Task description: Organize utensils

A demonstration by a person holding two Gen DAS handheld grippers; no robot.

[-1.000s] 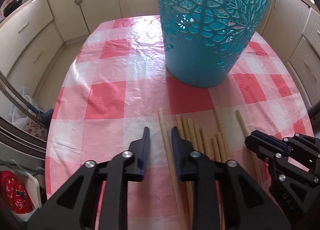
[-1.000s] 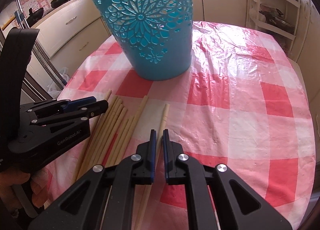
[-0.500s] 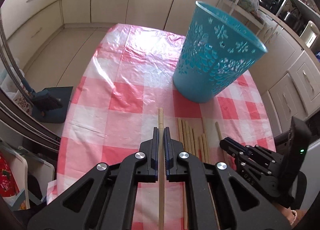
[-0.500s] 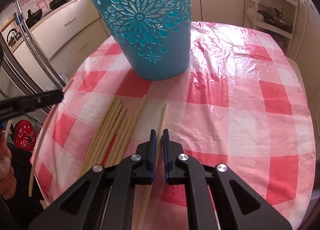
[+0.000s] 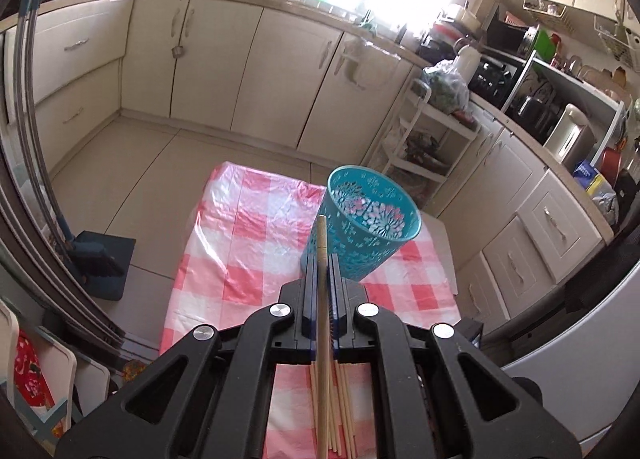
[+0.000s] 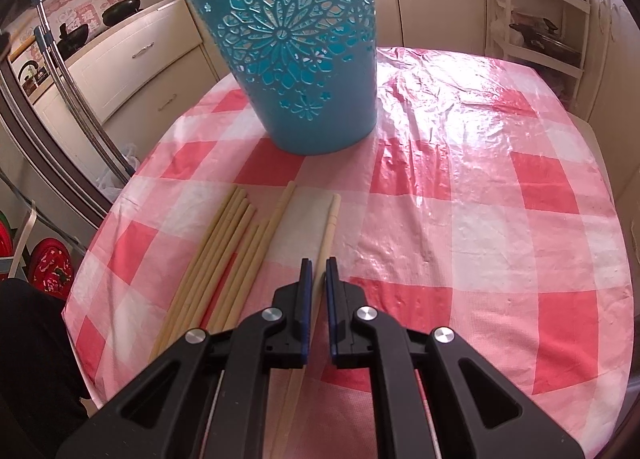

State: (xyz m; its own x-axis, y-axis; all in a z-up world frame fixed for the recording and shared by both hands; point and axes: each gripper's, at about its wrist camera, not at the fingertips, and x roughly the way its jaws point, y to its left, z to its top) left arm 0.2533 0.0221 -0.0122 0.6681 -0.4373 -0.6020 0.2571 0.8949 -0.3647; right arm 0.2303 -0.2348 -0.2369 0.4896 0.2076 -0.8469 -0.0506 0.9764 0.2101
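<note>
High above the table covered in a red-and-white checked plastic cloth (image 5: 248, 243), the left gripper (image 5: 321, 259) is clamped on a single pale wooden chopstick (image 5: 322, 291) that runs lengthwise between its blue-lined jaws, its tip reaching just in front of the near rim of the teal plastic basket with cut-out flower patterns (image 5: 368, 235). From this view the basket stands upright on the cloth with its mouth open; its inside shows only the perforated wall and the pink cloth behind it, and no contents can be made out. Below the left gripper, a bundle of loose wooden chopsticks (image 5: 340, 407) lies on the cloth.

Around the table stand cream kitchen cabinets (image 5: 280, 71), a white open shelf rack (image 5: 424, 139) beside the basket's far side, and a dark blue dustpan (image 5: 100, 259) on the floor to the left.

Low over the cloth, the right gripper (image 6: 316, 271) has its jaws nearly together, a narrow gap between them, straddling one separate chopstick (image 6: 330, 223) that lies flat on the table; whether the pads touch it cannot be told. Just to its left lies the bundle of chopsticks (image 6: 228, 255), side by side and pointing toward the basket (image 6: 296, 47), which stands ahead and slightly left, apart from their tips.
</note>
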